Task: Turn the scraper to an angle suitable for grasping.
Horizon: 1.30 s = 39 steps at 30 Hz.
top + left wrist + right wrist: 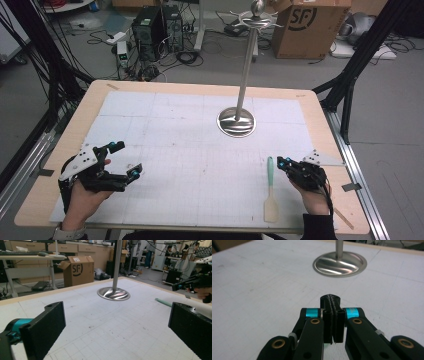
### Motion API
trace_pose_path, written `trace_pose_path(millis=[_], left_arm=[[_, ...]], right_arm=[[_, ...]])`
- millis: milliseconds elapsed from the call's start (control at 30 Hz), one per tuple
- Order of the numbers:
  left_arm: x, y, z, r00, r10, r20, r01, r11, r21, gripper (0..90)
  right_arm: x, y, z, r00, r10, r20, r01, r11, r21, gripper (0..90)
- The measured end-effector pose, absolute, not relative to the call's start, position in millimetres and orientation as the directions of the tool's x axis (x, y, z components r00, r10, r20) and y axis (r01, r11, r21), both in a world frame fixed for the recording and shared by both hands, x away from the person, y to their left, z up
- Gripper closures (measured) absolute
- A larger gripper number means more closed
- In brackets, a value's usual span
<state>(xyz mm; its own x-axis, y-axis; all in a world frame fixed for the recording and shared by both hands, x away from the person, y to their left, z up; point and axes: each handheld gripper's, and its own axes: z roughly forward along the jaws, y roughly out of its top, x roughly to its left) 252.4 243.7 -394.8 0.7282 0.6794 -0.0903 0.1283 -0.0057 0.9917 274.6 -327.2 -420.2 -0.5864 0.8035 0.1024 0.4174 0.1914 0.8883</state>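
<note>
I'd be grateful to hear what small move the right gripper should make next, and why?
Probably open the right gripper first: its jaws are shut together with nothing between them, and the spatula lies just beside it on the table, not gripped.

Steel stand (236, 121), cardboard box (310, 25), computer tower (149, 26)

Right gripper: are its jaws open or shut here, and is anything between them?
Shut. In its own view the right gripper has both black pads pressed flat together with nothing between them; the spatula lies beside it on the table.
</note>
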Motion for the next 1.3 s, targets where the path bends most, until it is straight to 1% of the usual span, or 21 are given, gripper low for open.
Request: trace_pose_path(millis=[300,500,700,967,1300], left_arm=[[253,243,-397,0.729,0.677,-0.094,0.138,-0.011,0.990,1.7],[254,243,-397,0.740,0.661,-0.121,0.154,0.008,0.988,1.7],[254,243,-398,0.739,0.662,-0.124,0.160,0.006,0.987,1.7],[255,242,-399,0.738,0.665,-0.119,0.164,-0.006,0.986,1.7],[256,239,-401,0.735,0.668,-0.120,0.170,-0.009,0.985,1.7]], right_arm=[[281,-332,-436,-0.565,0.816,0.122,0.469,0.197,0.861,89.5],[286,-338,-447,-0.539,0.832,0.135,0.504,0.190,0.843,89.5],[287,-337,-448,-0.510,0.850,0.133,0.533,0.190,0.825,89.5],[292,-325,-451,-0.544,0.836,0.079,0.571,0.299,0.764,89.7],[292,-322,-451,-0.552,0.828,0.100,0.581,0.296,0.758,89.9]])
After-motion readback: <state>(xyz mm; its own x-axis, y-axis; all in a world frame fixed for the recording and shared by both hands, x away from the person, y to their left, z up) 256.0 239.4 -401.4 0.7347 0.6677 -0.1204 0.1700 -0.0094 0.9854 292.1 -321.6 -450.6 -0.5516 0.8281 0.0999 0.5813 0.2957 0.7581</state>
